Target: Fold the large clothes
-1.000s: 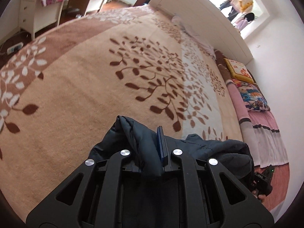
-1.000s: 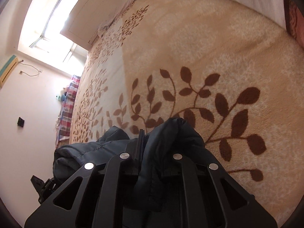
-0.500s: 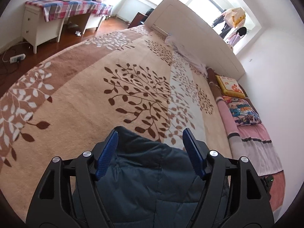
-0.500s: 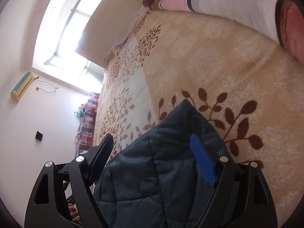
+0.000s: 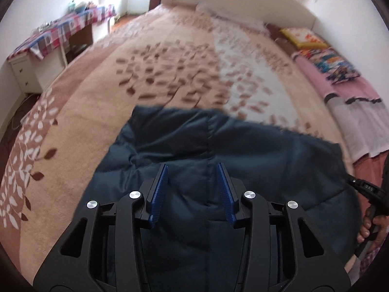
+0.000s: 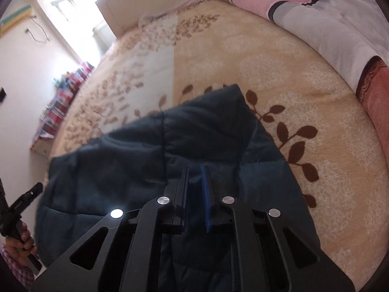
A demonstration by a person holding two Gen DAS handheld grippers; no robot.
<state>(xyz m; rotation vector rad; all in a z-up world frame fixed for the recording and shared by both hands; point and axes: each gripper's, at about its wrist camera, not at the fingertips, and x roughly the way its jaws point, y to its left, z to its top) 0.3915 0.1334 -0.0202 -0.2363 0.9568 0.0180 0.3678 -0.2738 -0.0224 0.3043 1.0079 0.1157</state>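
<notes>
A dark blue padded jacket [image 5: 243,146] lies spread flat on the beige leaf-patterned blanket [image 5: 170,60]. My left gripper [image 5: 192,165] hovers over its near part, jaws half apart and closing. The jacket shows below the gap and the blue pads [image 5: 160,185] do not touch it. In the right wrist view the same jacket [image 6: 121,165] lies under my right gripper [image 6: 195,168]. Its jaws are closing and stand almost together, with a thin gap and no fabric bunched in it.
A white headboard [image 5: 231,0] ends the bed. Colourful pillows [image 5: 328,60] and a pink and grey folded quilt [image 5: 352,112] line its right side. A desk with a plaid cloth [image 5: 60,31] stands at the left. A person's hand [image 6: 22,241] shows at the frame edge.
Both grippers let go of the pinched jacket folds, opened wide, then narrowed again. The jacket dropped and now lies flat. Both views rolled and drew back from the fabric.
</notes>
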